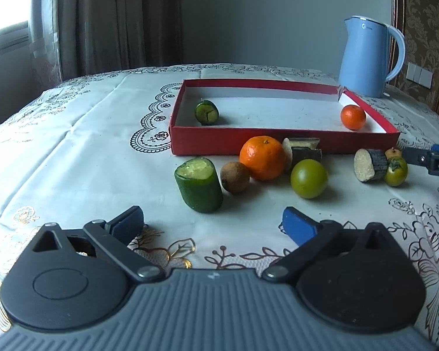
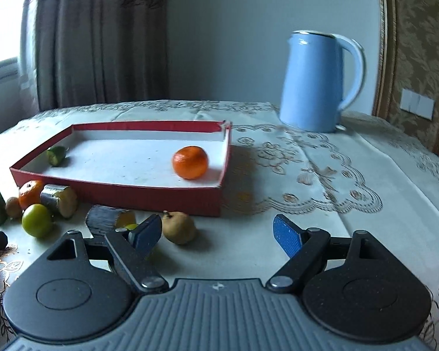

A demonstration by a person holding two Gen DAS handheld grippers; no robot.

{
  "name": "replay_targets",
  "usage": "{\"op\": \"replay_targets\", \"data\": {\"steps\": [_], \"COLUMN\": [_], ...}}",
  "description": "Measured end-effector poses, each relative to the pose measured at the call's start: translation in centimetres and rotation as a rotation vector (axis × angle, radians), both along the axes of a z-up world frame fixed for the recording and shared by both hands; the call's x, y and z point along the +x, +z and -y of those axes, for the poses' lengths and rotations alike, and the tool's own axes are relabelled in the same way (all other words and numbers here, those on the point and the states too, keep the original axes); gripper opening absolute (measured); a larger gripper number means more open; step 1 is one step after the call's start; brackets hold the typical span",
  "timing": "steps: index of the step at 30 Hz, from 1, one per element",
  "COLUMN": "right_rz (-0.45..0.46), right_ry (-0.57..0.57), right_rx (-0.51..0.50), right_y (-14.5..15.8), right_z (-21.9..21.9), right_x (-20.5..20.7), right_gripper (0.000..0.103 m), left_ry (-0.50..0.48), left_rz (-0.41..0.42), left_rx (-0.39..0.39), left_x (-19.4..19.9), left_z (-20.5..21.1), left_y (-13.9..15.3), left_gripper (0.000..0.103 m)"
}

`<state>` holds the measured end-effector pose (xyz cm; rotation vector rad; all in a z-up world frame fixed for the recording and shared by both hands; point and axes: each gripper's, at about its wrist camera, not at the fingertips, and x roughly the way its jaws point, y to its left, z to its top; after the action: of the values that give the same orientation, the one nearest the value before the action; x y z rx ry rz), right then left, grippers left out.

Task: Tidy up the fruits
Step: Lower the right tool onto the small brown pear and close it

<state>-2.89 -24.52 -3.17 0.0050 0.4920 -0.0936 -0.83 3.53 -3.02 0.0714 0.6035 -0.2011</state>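
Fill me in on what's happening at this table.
A person with a gripper in each hand is sorting fruit into a red box. A small orange and a cucumber piece already lie inside. The rest sits on the tablecloth in front. The left gripper and right gripper are open, holding nothing.

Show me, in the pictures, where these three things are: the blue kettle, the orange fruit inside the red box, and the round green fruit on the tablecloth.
blue kettle (image 2: 310, 82), right wrist view, middle of its body.
orange fruit (image 2: 190, 162), right wrist view, centre of its peel.
round green fruit (image 1: 309, 178), left wrist view, centre of its skin.
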Motion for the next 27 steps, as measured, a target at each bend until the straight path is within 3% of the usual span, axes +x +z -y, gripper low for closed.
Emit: {"op": "replay_targets", "data": {"steps": [2,8,12,21,27], "right_rz": [-0.007,-0.023,-0.036,-0.084,-0.107], "right_ry": [0.011,0.021,0.041,0.139,0.176], "right_rx": [-0.011,0.0,0.028,-0.133,-0.114], "right_y": [-0.1,-0.1,-0.1,0.4,0.7], "right_z": [-0.4,-0.4,0.1,-0.7,-0.7], "right_x": [0.4,1.5,2.1,1.7,3.3], "right_gripper": [0.072,0.066,0.065,0.065,0.063], "left_ry": [0.006,0.006,0.006,0.006,0.006], "left_rz": [0.002,-0.006,-0.007,-0.009,-0.009], "left_rx": [0.003,0.001,-0.001,-0.001,-0.003], "left_x": [-0.1,0.0,0.1,0.2,0.2], "left_z": [0.0,-0.1,-0.1,-0.1,-0.1], "left_y": [0.0,-0.1,-0.1,-0.2,-0.1], "left_gripper": [0.103,0.103,0.103,0.103,0.103]}}
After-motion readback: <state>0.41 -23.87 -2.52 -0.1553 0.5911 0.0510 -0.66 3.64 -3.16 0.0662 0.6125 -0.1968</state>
